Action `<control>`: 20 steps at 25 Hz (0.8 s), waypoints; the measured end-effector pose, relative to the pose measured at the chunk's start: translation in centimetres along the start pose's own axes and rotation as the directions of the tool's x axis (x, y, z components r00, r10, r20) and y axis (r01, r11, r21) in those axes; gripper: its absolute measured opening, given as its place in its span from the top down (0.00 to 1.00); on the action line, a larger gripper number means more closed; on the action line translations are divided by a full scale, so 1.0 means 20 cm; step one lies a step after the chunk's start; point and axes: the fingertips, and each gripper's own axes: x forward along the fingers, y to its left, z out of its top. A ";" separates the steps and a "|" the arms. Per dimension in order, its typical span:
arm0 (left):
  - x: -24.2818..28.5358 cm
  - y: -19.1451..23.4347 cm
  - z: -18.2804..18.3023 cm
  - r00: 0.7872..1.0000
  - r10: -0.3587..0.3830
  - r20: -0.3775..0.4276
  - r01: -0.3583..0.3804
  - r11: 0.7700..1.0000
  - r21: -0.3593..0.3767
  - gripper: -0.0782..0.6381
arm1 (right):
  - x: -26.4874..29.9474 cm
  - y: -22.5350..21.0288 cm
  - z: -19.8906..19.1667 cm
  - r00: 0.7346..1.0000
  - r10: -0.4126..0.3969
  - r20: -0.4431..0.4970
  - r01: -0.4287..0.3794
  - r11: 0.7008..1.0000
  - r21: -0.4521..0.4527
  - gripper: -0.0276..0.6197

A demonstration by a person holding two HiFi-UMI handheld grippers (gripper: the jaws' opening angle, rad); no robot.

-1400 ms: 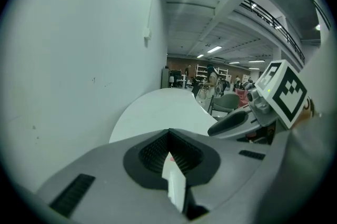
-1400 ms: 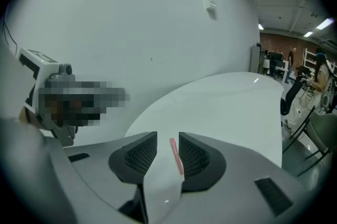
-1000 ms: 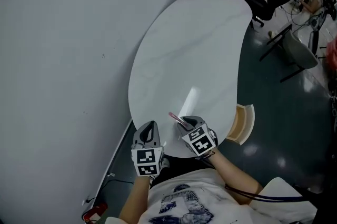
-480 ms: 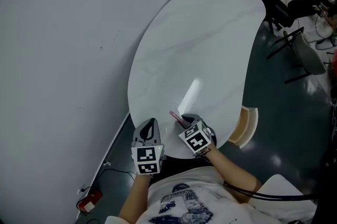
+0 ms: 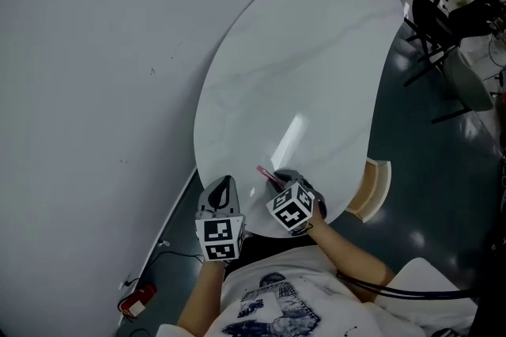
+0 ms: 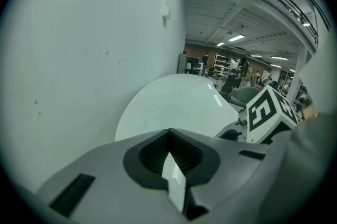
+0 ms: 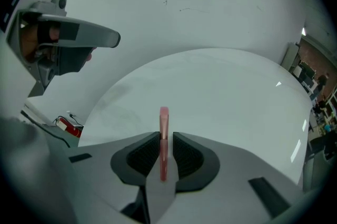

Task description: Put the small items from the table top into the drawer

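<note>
Head view: left gripper [image 5: 224, 185] and right gripper [image 5: 278, 179] are at the near edge of the white table [image 5: 316, 51], both angled down. A pink stick [image 5: 265, 172] pokes out of the right one over the tabletop. Versus a second ago, the right gripper has rolled and sits lower; the left has barely changed.

Left gripper view: jaws together, pinching a thin white piece [image 6: 174, 181].

Right gripper view: jaws have just been closing and are clamped on the pink stick, tip above the table.

A plain grey wall [image 5: 95, 74] stood left. A small red device [image 5: 136, 304] lay on the dark glossy floor [image 5: 443, 169], black office chairs [image 5: 447, 15] beyond.
</note>
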 end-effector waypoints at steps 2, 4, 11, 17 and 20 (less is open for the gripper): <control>-0.02 0.00 0.01 1.000 -0.001 0.005 0.001 1.000 0.003 0.86 | 0.00 0.02 -0.01 1.000 -0.020 -0.015 0.019 0.999 -0.043 0.82; -0.04 0.00 0.01 1.000 -0.003 0.013 0.003 1.000 0.007 0.86 | 0.00 0.04 -0.01 0.999 -0.041 -0.022 0.040 0.998 -0.054 0.86; -0.15 0.05 -0.04 0.999 -0.019 0.032 0.018 1.000 0.021 0.86 | -0.02 0.05 -0.02 0.997 -0.073 -0.017 0.074 0.996 0.040 0.86; -0.31 0.12 -0.09 0.998 -0.027 0.058 0.024 0.999 0.044 0.86 | -0.12 0.17 -0.02 0.993 -0.115 0.025 0.112 0.987 0.112 0.86; -0.39 0.12 -0.09 0.996 -0.047 0.081 0.041 0.997 0.072 0.86 | -0.20 0.25 0.00 0.987 -0.148 0.056 0.139 0.980 0.142 0.86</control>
